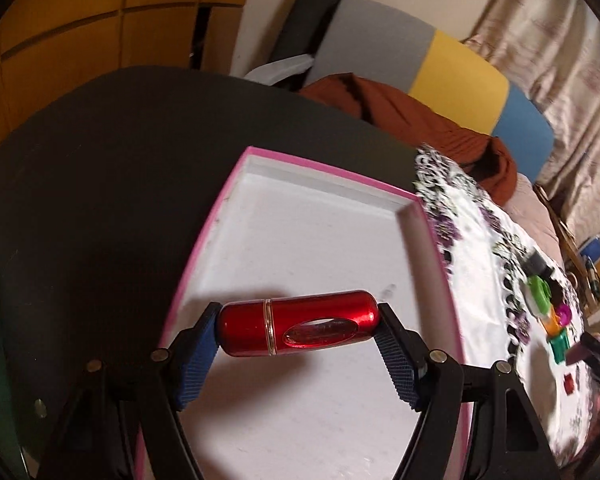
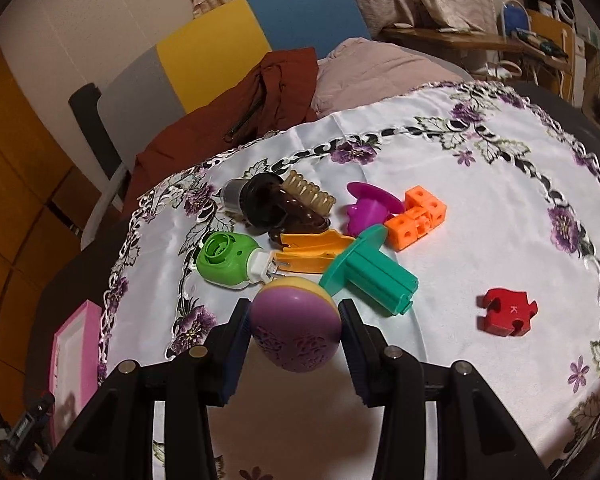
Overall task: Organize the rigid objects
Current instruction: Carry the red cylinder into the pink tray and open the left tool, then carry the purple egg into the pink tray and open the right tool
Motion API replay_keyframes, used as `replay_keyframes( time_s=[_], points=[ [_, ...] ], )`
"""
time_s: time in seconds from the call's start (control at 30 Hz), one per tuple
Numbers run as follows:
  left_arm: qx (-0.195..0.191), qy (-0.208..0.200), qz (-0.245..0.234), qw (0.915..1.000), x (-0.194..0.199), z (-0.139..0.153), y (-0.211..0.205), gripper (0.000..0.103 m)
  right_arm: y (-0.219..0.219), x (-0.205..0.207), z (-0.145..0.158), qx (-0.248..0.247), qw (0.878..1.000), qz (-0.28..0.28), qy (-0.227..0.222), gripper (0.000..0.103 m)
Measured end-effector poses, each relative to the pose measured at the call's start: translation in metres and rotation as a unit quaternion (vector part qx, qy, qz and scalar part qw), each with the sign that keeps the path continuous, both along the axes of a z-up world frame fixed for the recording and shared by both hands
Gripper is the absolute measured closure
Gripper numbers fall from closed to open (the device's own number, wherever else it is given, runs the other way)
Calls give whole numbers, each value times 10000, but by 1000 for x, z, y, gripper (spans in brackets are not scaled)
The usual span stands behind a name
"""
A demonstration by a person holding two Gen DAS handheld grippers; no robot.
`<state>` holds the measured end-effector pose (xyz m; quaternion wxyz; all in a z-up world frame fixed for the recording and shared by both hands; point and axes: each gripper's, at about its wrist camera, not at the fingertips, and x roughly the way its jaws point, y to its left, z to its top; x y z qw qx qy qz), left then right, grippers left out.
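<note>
My left gripper [image 1: 299,330] is shut on a red metal capsule [image 1: 299,328], held crosswise by its two ends above the white floor of a pink-rimmed box [image 1: 324,184]. My right gripper [image 2: 295,334] is shut on a round purple and yellow container [image 2: 294,322], lifted above the white floral tablecloth [image 2: 480,248]. Ahead of it lies a heap: a green plug-in device [image 2: 228,260], an orange clip [image 2: 312,254], a teal plastic part [image 2: 368,272], orange cubes [image 2: 418,216], a magenta part [image 2: 370,206], a brown comb [image 2: 308,196] and a dark bottle [image 2: 260,200]. A red puzzle piece [image 2: 506,312] lies apart at the right.
The pink box [image 2: 74,352] sits on a dark table [image 1: 100,168] left of the tablecloth. Behind the table stand a grey, yellow and blue chair back [image 2: 236,44], a rust-brown garment [image 2: 260,96] and a pink cushion [image 2: 376,68]. Shelves with clutter [image 2: 540,32] fill the far right.
</note>
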<state>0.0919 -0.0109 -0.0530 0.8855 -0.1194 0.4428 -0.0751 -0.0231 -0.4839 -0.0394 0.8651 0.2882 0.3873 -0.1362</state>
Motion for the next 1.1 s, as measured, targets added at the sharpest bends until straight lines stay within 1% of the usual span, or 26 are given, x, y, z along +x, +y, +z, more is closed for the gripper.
replay_keyframes(
  time_s=[0.13, 0.2, 0.3, 0.37, 0.43, 0.47, 0.5, 0.53, 0.6, 0.7, 0.77, 0.9, 1.0, 1.1],
  points=[
    [26, 58, 111, 9999, 10, -4, 5, 28, 10, 5, 3, -152, 9996, 238, -22, 59],
    [-32, 89, 123, 9999, 18, -4, 6, 28, 13, 7, 3, -194, 9994, 302, -5, 59],
    [67, 89, 166, 9998, 30, -4, 5, 28, 12, 7, 2, -184, 9994, 280, 17, 59],
    [51, 154, 212, 9996, 39, -5, 6, 28, 10, 5, 1, -147, 9997, 214, 11, 59],
    [76, 143, 251, 9996, 42, -5, 7, 26, 7, 4, 0, -131, 9998, 160, 33, 59],
    [19, 167, 253, 9995, 42, -4, 8, 25, 6, 4, 0, -109, 9998, 147, 42, 59],
    [-47, 172, 258, 9995, 41, -3, 9, 21, 6, 4, -1, -95, 9998, 145, 46, 59],
    [-128, 157, 279, 9994, 37, -2, 10, 17, 6, 5, -1, -102, 9998, 152, 52, 59],
    [-237, 71, 323, 9992, 26, 1, 14, 14, 8, 5, 0, -123, 9997, 180, 52, 59],
    [-273, -27, 365, 9990, 9, 5, 16, 11, 11, 6, 1, -189, 9995, 253, 34, 59],
    [-278, -76, 306, 9991, -2, 7, 15, 10, 14, 6, 3, -230, 9992, 314, 2, 59],
    [-110, -199, 85, 9997, -21, 12, 10, 7, 23, 6, 5, -258, 9985, 476, -52, 59],
    [135, -337, -94, 9993, -35, 15, 4, 5, 41, 9, 7, -389, 9965, 733, -25, 59],
    [227, -409, -232, 9986, -44, 16, 2, 3, 67, 11, 8, -438, 9933, 1070, -23, 59]
  ],
)
